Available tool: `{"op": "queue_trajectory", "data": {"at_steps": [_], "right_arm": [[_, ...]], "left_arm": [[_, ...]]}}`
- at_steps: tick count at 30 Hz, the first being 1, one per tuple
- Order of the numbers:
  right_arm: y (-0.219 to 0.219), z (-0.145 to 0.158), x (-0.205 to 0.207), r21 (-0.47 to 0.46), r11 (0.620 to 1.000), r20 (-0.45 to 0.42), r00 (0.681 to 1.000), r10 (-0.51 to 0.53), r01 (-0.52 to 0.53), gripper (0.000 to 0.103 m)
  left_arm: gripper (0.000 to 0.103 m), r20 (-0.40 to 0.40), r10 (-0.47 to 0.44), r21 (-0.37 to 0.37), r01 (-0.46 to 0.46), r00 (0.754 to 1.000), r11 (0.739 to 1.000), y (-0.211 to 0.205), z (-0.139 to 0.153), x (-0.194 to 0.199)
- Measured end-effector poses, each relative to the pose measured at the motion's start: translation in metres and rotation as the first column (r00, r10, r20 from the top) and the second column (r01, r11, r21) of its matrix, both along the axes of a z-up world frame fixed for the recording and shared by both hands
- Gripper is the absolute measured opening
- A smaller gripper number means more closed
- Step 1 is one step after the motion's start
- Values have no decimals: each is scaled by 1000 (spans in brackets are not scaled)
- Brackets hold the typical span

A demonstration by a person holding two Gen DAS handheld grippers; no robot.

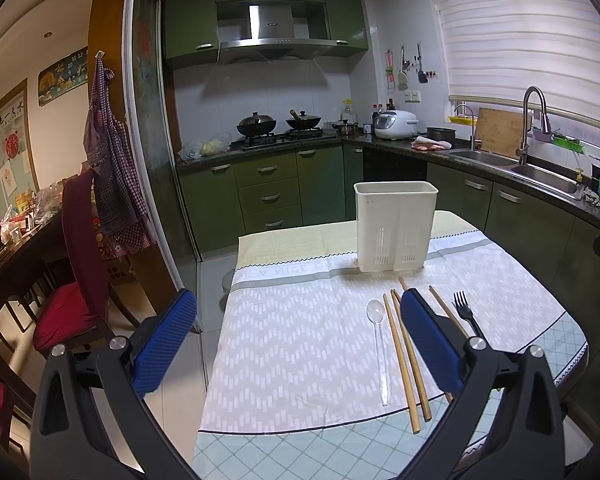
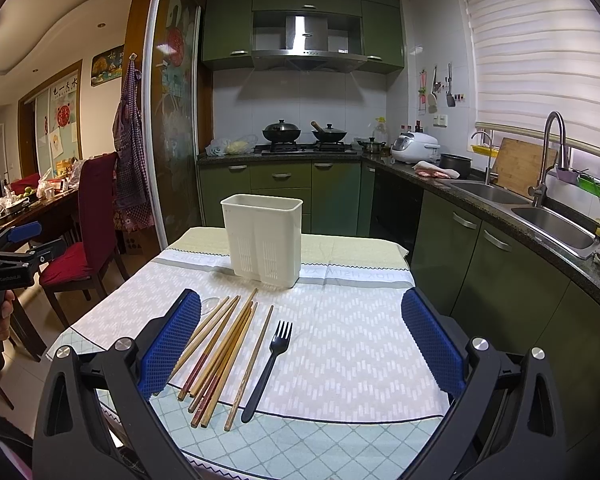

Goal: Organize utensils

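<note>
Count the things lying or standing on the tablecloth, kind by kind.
Chopsticks: at least 7; they overlap, so the exact count is unclear
Fork: 1
Clear spoon: 1
Utensil holder: 1
Total: at least 10

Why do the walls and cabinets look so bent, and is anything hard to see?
Left wrist view: a fisheye lens bows the blind and table edge, with black corners; the clear spoon nearly vanishes against the pale cloth. Right wrist view: same bending; the hood glares, and the holder and fork stay sharp.
</note>
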State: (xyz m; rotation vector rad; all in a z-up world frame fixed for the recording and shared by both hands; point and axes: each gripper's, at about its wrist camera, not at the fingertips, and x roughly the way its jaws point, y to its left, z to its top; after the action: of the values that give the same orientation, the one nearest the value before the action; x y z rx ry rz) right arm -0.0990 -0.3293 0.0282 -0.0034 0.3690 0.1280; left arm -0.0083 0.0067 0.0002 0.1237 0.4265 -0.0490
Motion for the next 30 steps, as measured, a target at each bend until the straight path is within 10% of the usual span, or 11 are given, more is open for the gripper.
{"op": "queue_trajectory", "data": {"at_steps": [8,15,27,30], "right_arm": [[3,-6,8,4,1000,-19,1000,7,-6,99],[-2,-48,92,74,997,-314,949,32,-9,99],[4,-86,173,107,994,-562,823,80,-24,99],[3,-97,189,147,989,-627,770,119,-32,78]], "left_arm": [[97,-27,-5,-4,5,1000,1000,-1,-1,5],[97,-253,-4,54,18,967,998,-15,-21,65],[85,-640,-117,-62,101,760,993,-54,-93,178],[74,-695,-118,-48,118,709,992,-64,-106,193]]}}
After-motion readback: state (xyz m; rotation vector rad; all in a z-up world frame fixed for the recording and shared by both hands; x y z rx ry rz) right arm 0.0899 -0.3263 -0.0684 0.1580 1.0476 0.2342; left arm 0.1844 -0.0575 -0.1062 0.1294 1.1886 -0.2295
